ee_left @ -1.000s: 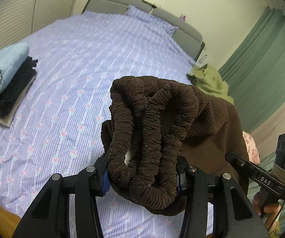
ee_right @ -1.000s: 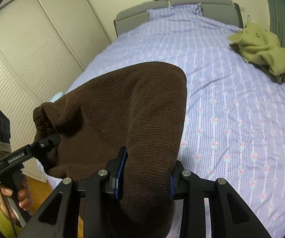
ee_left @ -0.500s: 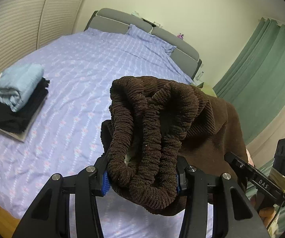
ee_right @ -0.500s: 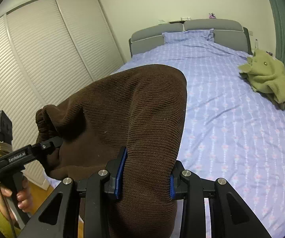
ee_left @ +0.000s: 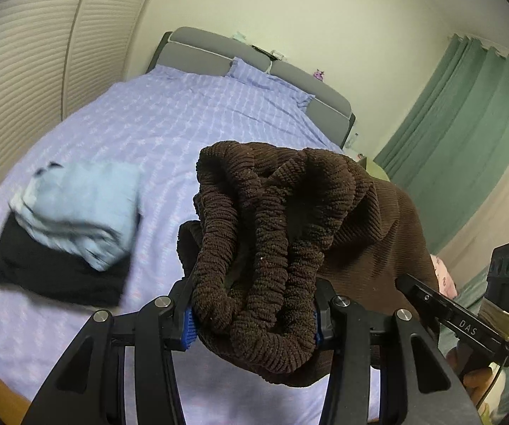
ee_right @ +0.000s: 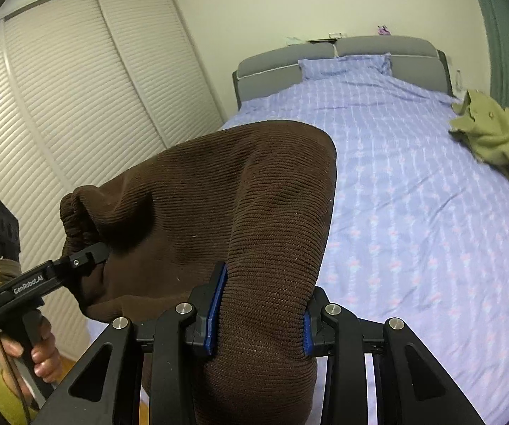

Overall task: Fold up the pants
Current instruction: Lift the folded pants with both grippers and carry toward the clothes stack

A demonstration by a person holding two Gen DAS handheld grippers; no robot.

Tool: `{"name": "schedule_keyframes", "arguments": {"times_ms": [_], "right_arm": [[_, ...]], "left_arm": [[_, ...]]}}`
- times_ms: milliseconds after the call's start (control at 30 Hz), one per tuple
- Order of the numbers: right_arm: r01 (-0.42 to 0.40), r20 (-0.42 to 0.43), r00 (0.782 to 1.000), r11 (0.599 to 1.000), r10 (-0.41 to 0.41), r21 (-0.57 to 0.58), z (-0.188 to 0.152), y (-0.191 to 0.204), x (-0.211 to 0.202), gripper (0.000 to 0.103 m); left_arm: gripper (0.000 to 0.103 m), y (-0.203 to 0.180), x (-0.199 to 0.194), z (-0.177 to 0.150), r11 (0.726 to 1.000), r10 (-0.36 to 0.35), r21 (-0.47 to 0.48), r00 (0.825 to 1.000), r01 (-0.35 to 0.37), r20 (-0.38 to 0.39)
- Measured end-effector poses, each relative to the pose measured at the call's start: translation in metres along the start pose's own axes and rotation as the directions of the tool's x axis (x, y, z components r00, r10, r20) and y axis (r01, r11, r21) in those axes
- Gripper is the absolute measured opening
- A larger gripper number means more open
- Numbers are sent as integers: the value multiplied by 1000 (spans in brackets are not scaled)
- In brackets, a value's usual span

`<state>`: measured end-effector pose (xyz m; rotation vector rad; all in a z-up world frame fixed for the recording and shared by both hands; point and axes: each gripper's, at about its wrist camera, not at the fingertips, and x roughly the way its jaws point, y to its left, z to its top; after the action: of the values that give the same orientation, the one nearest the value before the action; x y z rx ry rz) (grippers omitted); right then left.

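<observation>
At the bottom centre of the left wrist view, our left gripper [ee_left: 254,313] clamps the bunched elastic waistband of the brown pants [ee_left: 275,248]. In the right wrist view our right gripper [ee_right: 259,310] pinches a smooth fold of them – the cloth hangs off the bed [ee_right: 413,184], held between both tools. Middle left lies a folded stack [ee_left: 66,233]; farther off at the right edge, a green garment [ee_right: 491,138].

Between our left fingers [ee_left: 187,322]: pants [ee_left: 272,248].
Left of them: folded stack [ee_left: 66,226] on bed [ee_left: 190,124].
Between our right fingers [ee_right: 215,308]: the pants.
</observation>
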<state>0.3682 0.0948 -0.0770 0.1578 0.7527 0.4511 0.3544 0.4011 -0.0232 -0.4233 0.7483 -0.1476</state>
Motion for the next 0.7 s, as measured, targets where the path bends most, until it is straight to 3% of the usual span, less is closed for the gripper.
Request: {"name": "schedule_keyframes", "arguments": {"times_ms": [300,567,700], "right_arm": [[-17,10,1000,1000,17,6,10,112,47,35],[-71,1,997,995,71,-70,42,178,106,35],[-109,-48,993,990,105,-88,54,202,146,35]], "left_arm": [[46,106,-48,52,1000,19,-2,1000,-19,15],[46,187,-57,95,997,63,-46,997,-61,51],[46,222,-49,116,994,103,-50,994,-100,45]]}}
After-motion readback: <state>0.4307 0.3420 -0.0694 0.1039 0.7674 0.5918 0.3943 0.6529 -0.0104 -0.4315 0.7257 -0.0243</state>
